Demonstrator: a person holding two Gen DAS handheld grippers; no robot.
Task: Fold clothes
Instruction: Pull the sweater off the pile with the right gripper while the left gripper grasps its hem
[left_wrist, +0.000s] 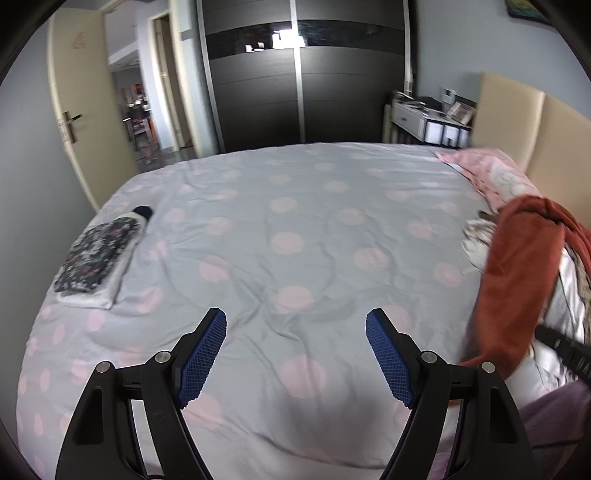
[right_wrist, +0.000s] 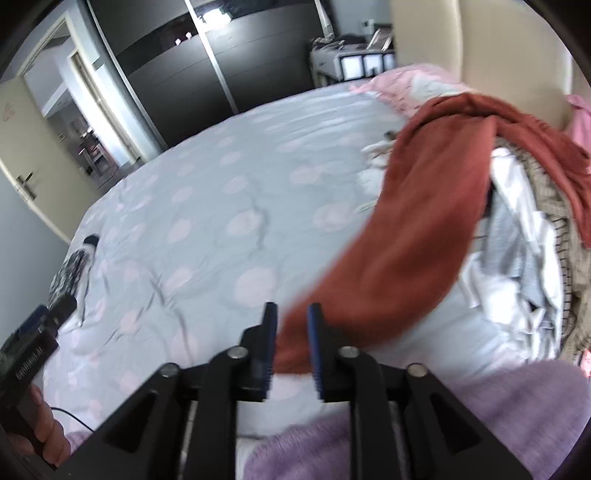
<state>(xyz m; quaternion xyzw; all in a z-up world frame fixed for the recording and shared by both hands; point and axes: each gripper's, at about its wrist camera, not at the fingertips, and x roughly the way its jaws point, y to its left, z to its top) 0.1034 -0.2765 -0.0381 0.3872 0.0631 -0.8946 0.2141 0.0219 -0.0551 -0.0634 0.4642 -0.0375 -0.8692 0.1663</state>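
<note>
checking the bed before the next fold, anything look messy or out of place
Yes: the rust-red garment sprawls off the unsorted clothes pile at the bed's right side, its end trailing between the right gripper fingers. The folded stack at left looks tidy.

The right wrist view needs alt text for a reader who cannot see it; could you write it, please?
The right gripper has a rust-red cloth between its parted pads, trailing from a clothes pile on a dotted grey bed. The wardrobe stands behind.
</note>
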